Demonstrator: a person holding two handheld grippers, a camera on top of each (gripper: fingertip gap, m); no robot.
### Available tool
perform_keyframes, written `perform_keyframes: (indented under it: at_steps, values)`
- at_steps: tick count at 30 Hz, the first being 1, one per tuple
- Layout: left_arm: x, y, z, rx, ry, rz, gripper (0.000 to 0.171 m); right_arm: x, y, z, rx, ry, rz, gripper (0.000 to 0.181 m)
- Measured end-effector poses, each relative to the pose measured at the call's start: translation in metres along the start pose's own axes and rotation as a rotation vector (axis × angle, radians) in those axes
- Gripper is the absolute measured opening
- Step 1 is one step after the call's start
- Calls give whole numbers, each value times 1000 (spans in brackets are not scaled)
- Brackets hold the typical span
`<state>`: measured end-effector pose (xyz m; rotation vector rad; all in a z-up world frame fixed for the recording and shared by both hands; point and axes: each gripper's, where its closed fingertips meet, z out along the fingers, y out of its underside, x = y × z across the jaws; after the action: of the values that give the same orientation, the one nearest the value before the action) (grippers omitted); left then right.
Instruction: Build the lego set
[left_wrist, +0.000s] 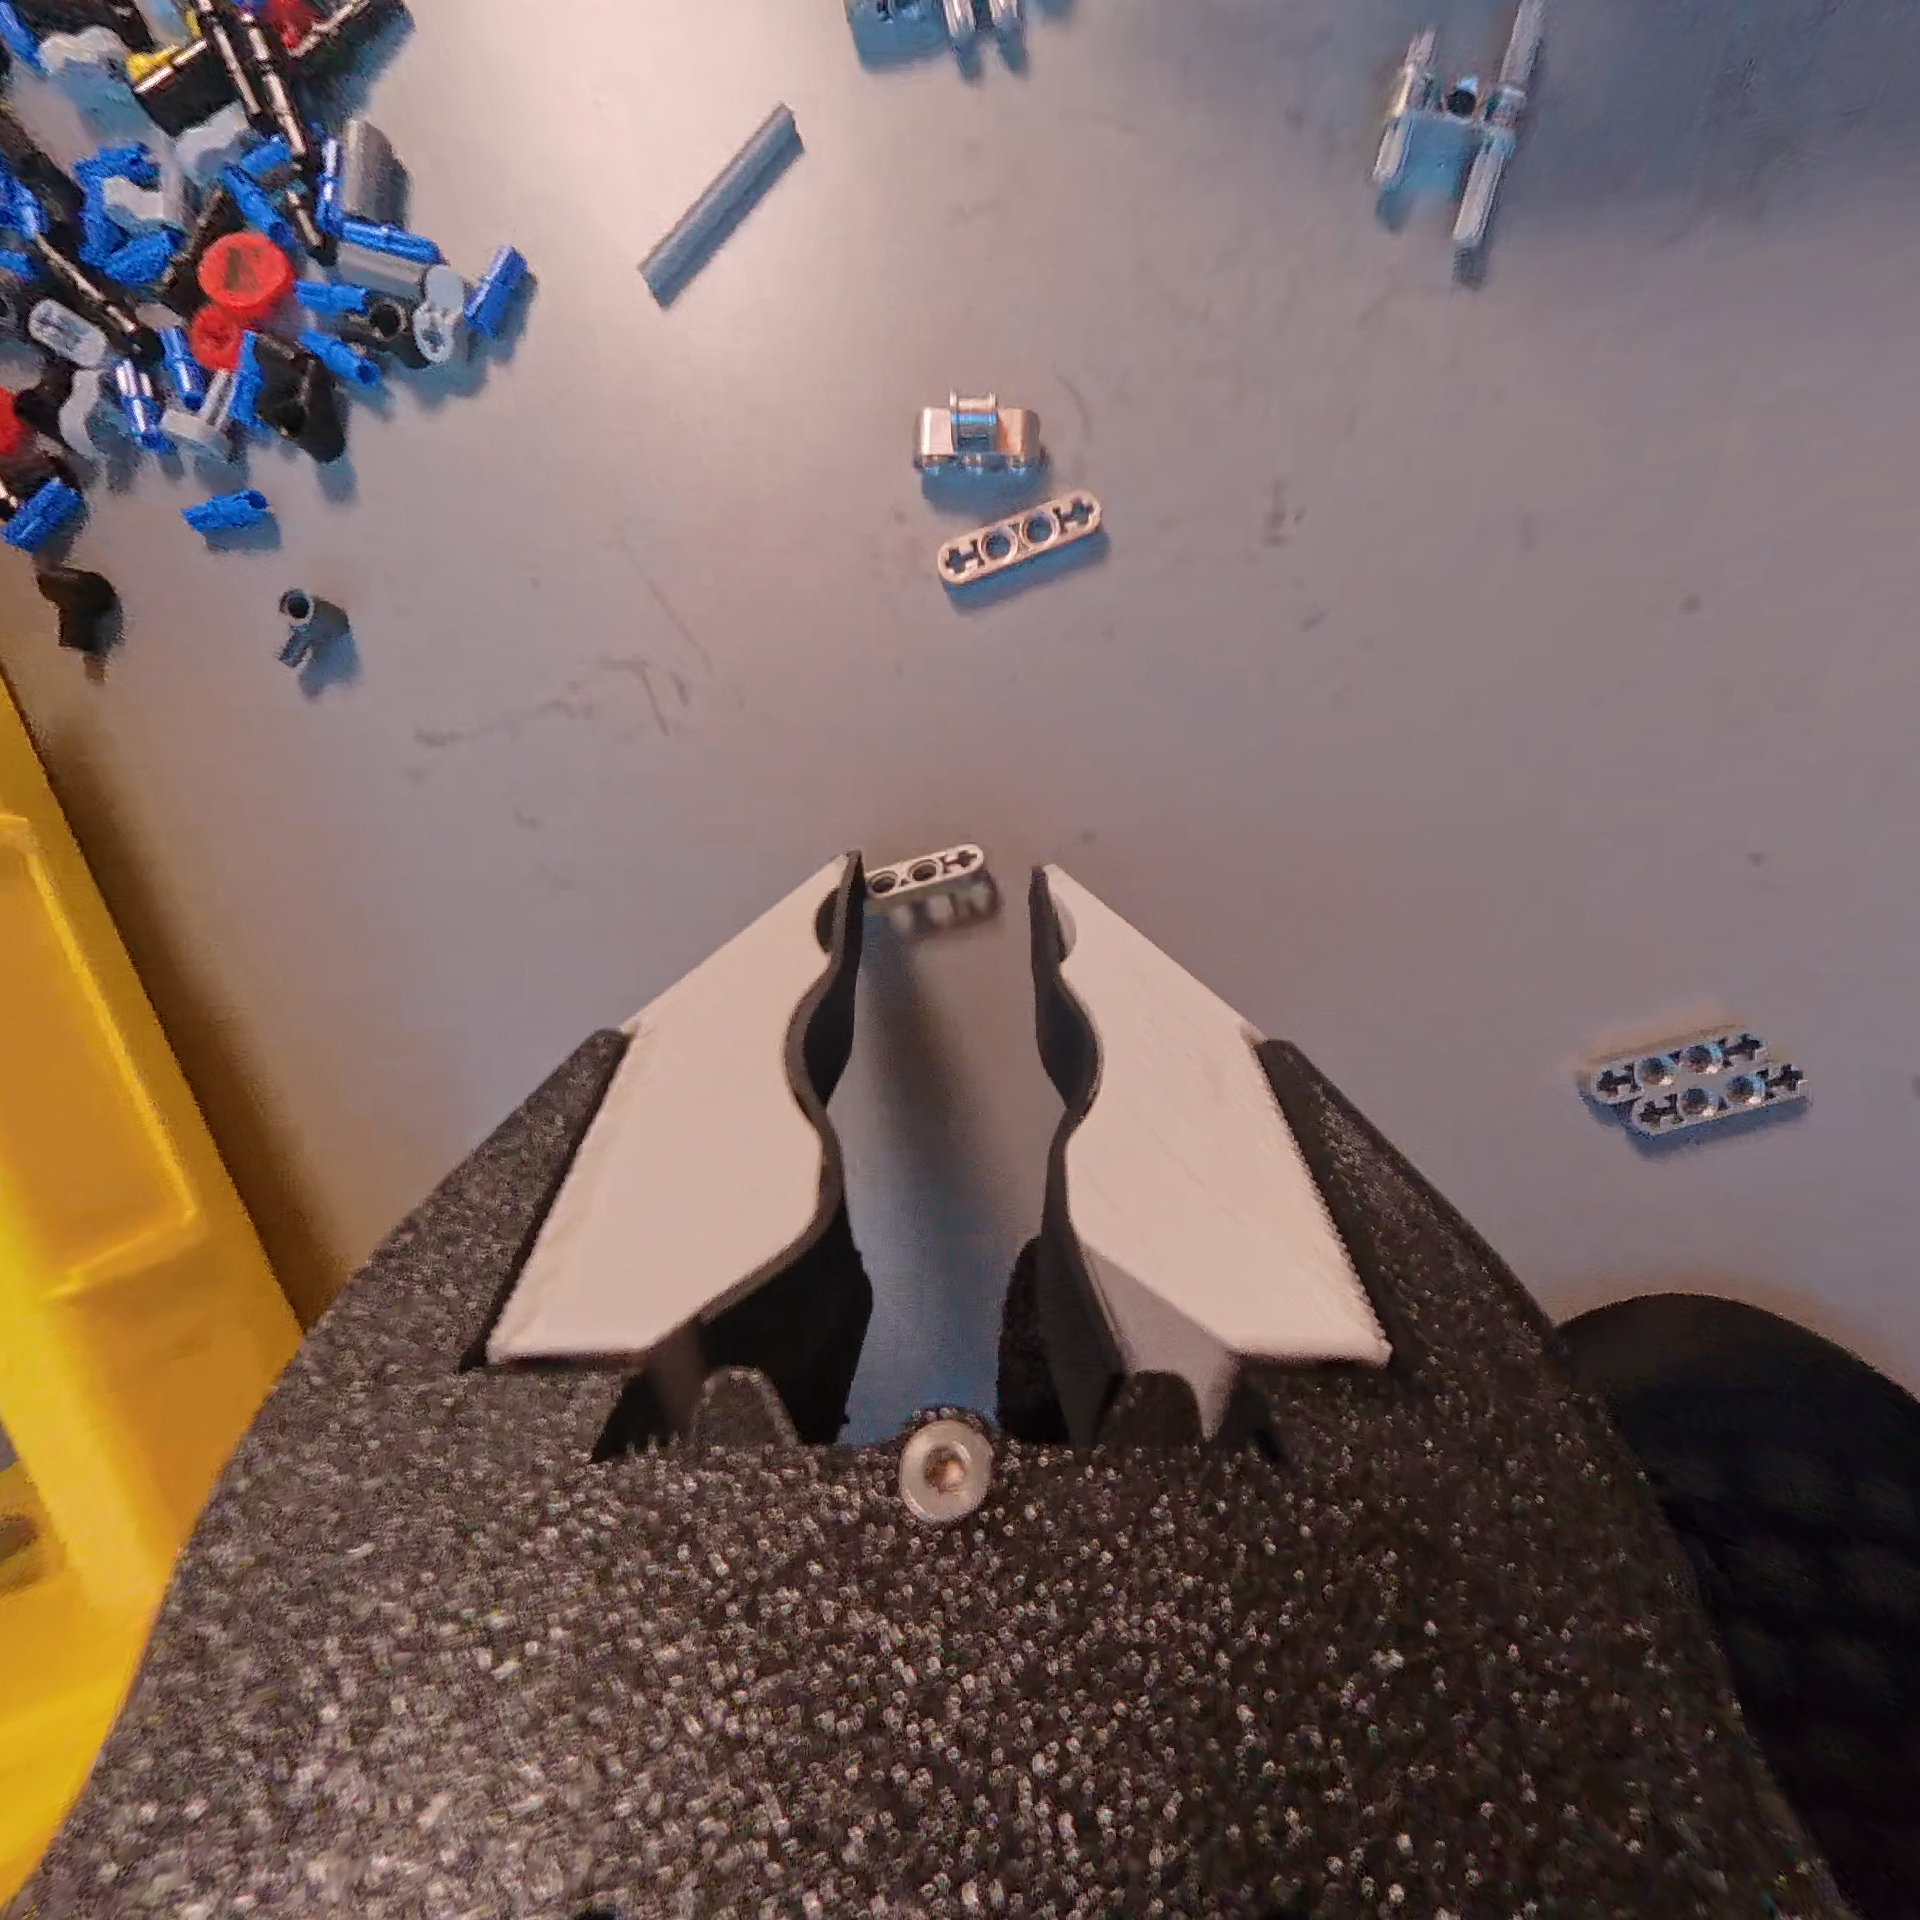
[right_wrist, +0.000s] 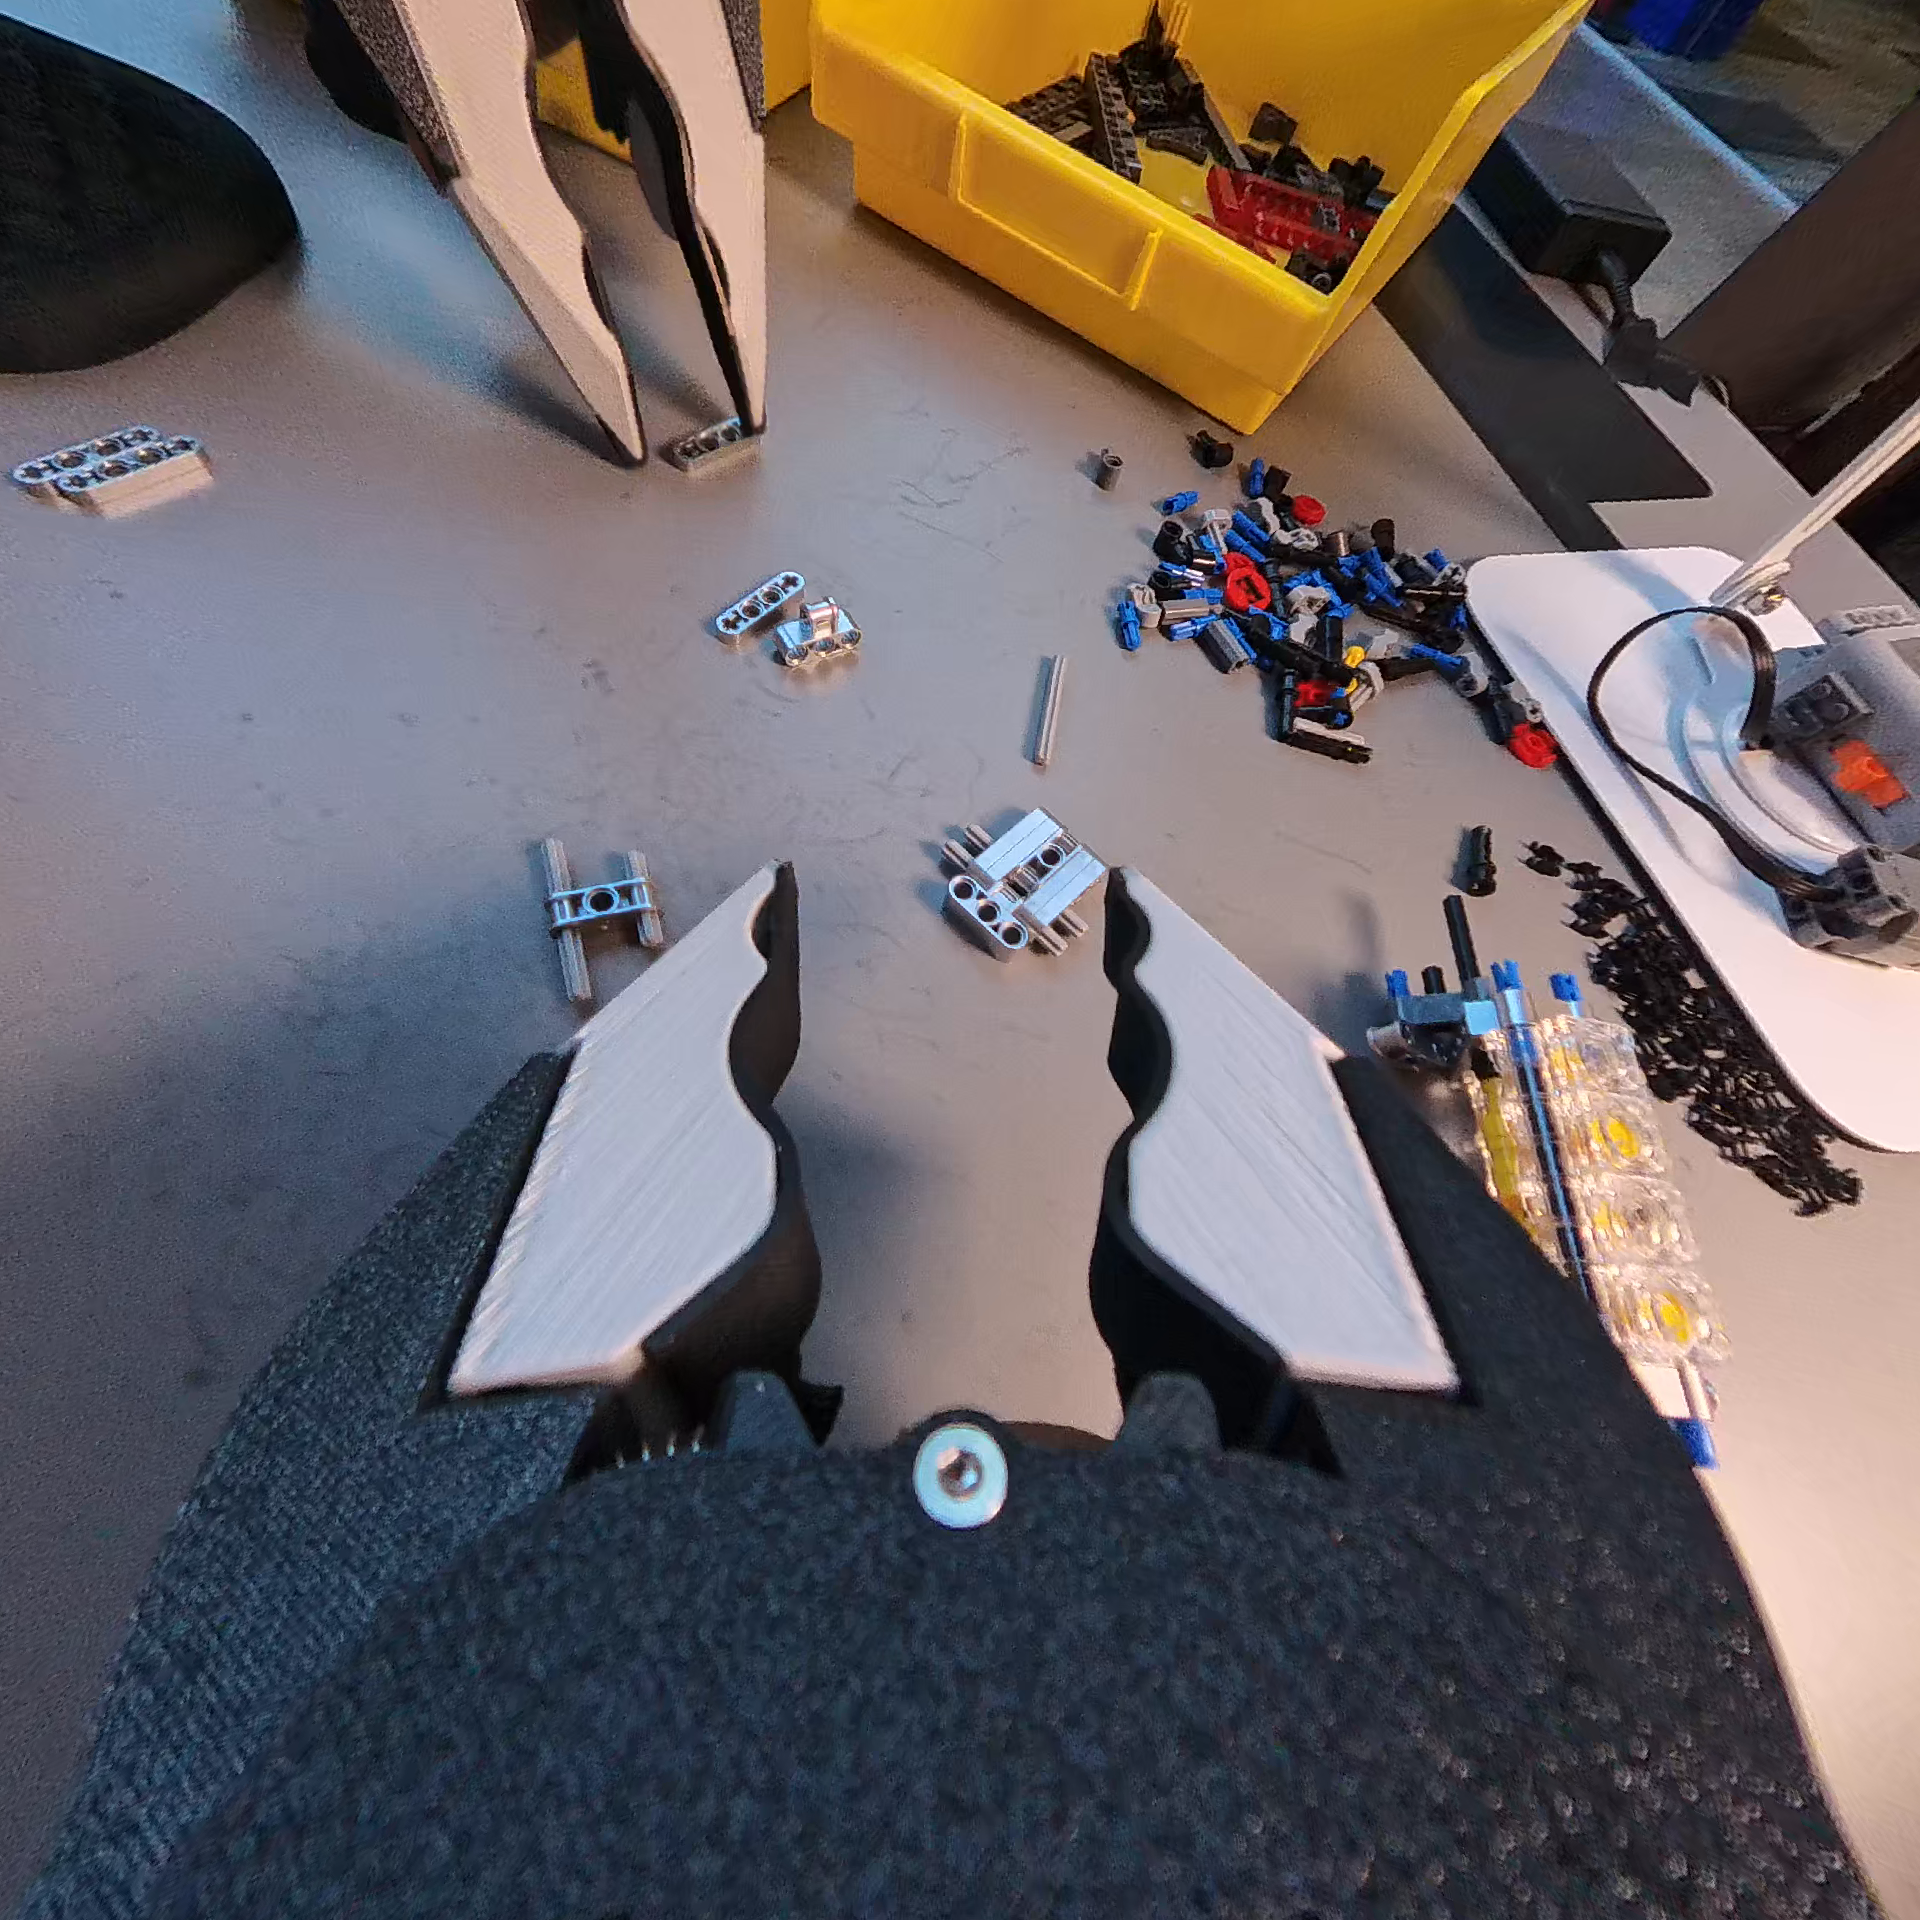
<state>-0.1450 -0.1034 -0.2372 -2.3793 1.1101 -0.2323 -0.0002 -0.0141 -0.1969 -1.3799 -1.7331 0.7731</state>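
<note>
The left gripper (left_wrist: 945, 883) stands tip-down on the grey counter (left_wrist: 1351, 727), its fingers (left_wrist: 727, 1091) parted with a small grey holed beam (left_wrist: 928, 871) lying on the counter between their tips; in the right wrist view the same beam (right_wrist: 712, 442) lies against one fingertip, and whether it is pinched cannot be told. Ahead of it lie another flat grey beam (left_wrist: 1018, 535) and a small grey connector piece (left_wrist: 977, 436), with a grey axle (left_wrist: 720, 203) farther on and a heap of blue, black and red pins (left_wrist: 197, 260) off to the left. A stacked pair of beams (left_wrist: 1699, 1081) sits apart on the right. The right gripper (right_wrist: 945, 883) hovers over the counter with fingers (right_wrist: 1247, 1143) spread wide and nothing between them; a grey beam assembly (right_wrist: 1023, 878) lies just beside its right fingertip, and an axle-and-connector piece (right_wrist: 601, 909) lies near the left one. A yellow bin (right_wrist: 1101, 218) of dark parts stands beyond.
</note>
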Motion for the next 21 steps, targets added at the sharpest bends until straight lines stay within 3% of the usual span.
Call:
perform_keyframes:
  at_steps: [9,21]
  values:
    - [12,7,-2,-109,84,10,16,-3,6,1,-35,-11,-22,55]
    - [2,21,-15,-219,46,117,25,-9,12,5,-72,-31,-36,53]
